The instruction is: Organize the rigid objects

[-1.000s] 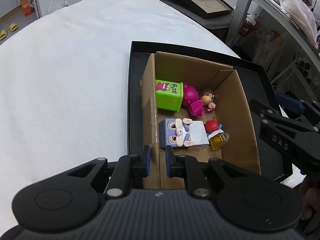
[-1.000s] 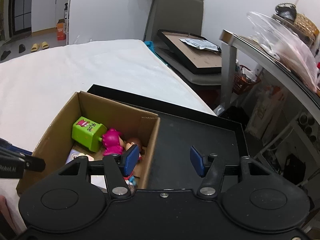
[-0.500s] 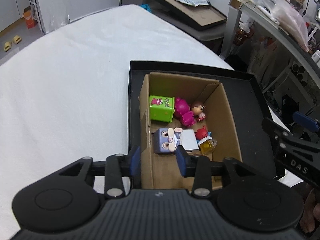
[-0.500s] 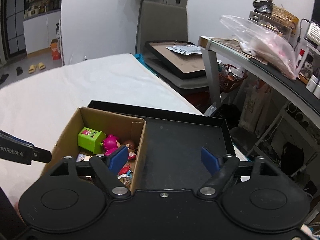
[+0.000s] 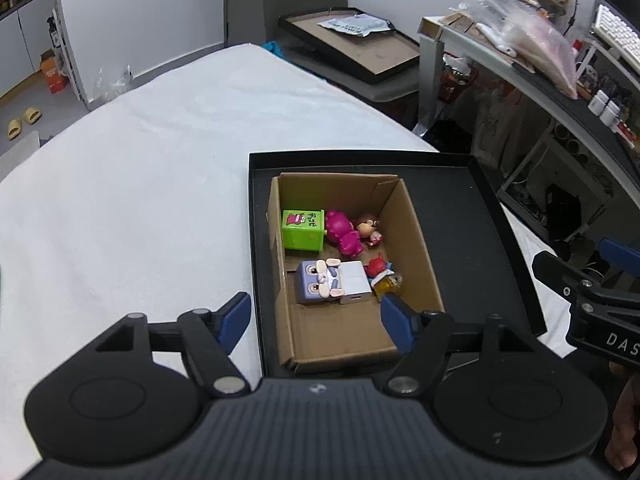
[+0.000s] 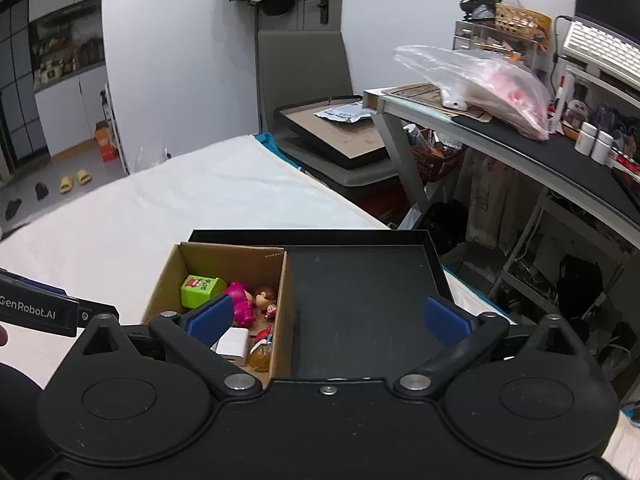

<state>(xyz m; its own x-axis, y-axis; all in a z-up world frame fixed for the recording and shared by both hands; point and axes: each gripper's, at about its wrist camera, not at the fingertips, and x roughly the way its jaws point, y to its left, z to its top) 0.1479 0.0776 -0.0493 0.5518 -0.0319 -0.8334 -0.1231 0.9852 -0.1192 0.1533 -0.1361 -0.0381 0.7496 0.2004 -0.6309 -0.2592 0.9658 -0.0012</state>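
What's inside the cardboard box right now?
Inside the cardboard box: a green cube, pink figure, small doll, purple block, white adapter, red toy and amber bottle. Anything beneath them is hidden.

An open cardboard box (image 5: 352, 332) sits in the left part of a shallow black tray (image 5: 492, 248). Inside the box, a green cube (image 5: 302, 230) stands at the far left corner, a magenta figure (image 5: 342, 232) beside it; nearer lie a lavender block toy (image 5: 316, 286), a white adapter (image 5: 354, 282) and an amber bottle (image 5: 386, 284).
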